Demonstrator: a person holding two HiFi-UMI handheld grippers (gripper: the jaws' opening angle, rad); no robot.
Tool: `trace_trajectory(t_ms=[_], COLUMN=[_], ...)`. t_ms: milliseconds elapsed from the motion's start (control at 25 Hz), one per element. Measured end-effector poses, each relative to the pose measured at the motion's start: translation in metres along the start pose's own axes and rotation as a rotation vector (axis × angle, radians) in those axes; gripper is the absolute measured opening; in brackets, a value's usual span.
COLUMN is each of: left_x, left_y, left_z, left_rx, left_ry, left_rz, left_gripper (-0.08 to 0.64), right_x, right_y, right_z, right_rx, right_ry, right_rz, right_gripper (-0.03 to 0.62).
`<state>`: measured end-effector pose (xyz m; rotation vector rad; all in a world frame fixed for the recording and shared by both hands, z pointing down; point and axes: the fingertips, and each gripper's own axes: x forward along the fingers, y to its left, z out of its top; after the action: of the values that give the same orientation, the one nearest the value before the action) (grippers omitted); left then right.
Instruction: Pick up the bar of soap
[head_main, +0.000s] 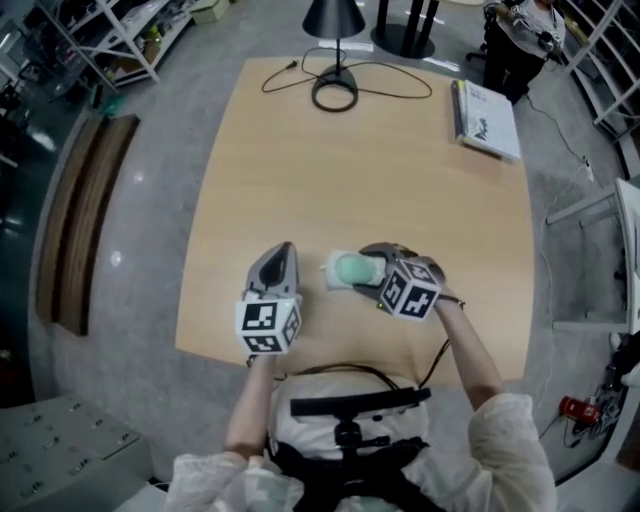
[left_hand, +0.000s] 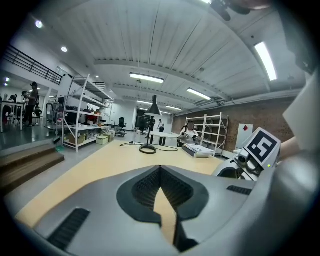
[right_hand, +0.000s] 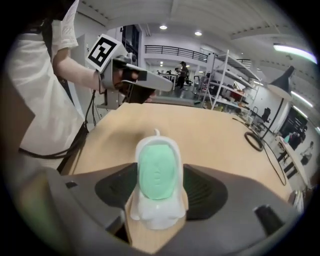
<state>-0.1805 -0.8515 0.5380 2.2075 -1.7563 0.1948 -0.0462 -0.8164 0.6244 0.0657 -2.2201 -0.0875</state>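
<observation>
A pale green bar of soap lies in a white soap dish on the wooden table, near the front edge. My right gripper is open, with one jaw on each side of the dish and the soap between them; the dish rests on the table. My left gripper is just left of the dish, shut and empty, pointing across the table. The left gripper view catches the right gripper's marker cube.
A black lamp with a ring base and its cable stands at the table's far edge. A white book lies at the far right corner. Shelving and a person are beyond the table.
</observation>
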Motion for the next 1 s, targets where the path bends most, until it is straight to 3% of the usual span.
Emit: trace_trajectory(t_ms=[280, 520, 1000], left_x=[0.009, 0.015, 0.024], left_y=[0.005, -0.001, -0.004], left_z=[-0.010, -0.020, -0.027], left_rx=[-0.009, -0.013, -0.022], left_ry=[0.031, 0.055, 0.067], left_rz=[0.014, 0.001, -0.012], left_gripper=[0.000, 0.000, 0.000], right_x=[0.013, 0.014, 0.014], right_y=[0.001, -0.002, 0.000], right_z=[-0.001, -0.002, -0.002], right_rx=[-0.087, 0.041, 0.028], right_ry=[0.048, 0.027, 0.021], right_rz=[0.119, 0.249, 0.245], right_gripper=[0.265, 0.259, 0.259])
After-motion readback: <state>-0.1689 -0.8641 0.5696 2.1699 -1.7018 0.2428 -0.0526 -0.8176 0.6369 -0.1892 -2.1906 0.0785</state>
